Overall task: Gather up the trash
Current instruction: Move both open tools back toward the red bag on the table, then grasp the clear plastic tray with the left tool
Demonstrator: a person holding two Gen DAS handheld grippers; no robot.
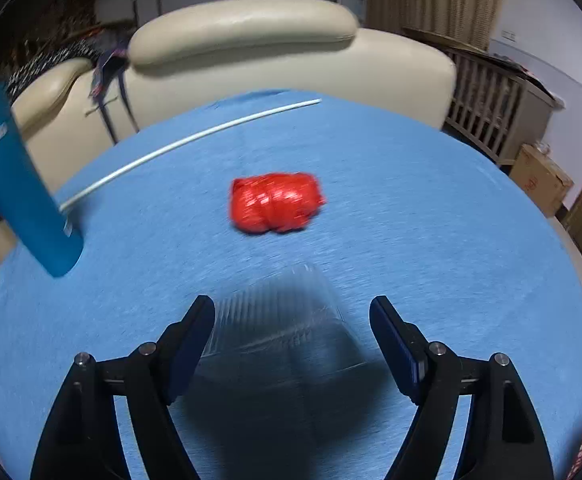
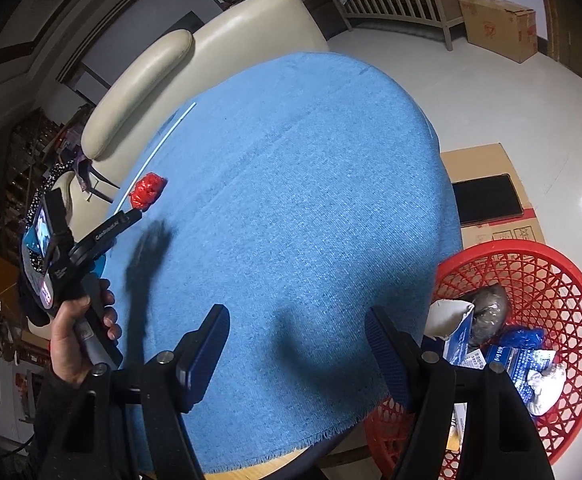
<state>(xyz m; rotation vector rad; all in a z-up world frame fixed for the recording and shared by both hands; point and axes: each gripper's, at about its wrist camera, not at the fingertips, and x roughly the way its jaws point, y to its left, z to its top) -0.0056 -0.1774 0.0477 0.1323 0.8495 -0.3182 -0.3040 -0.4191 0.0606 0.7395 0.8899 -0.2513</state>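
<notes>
Right now I am holding my left gripper (image 1: 292,312) low over the blue-clothed surface (image 1: 431,208), its jaws spread wide and gripping nothing. Between them a clear plastic container (image 1: 279,320) is showing, blurred, so I cannot tell whether either jaw is touching it. Beyond it, near the middle of the cloth, a crumpled red wrapper (image 1: 275,203) is lying by itself, and a thin white straw (image 1: 187,142) is stretching along the far edge in front of a cream sofa (image 1: 251,44). A blue cylinder (image 1: 19,184) is standing at the left rim of the surface.

My right gripper (image 2: 297,322) is hanging over the near edge of the cloth, jaws likewise wide apart and empty. Just beside the surface, down on the floor to the right, a red basket (image 2: 563,280) is holding crumpled paper, blue packets and a grey bundle.
</notes>
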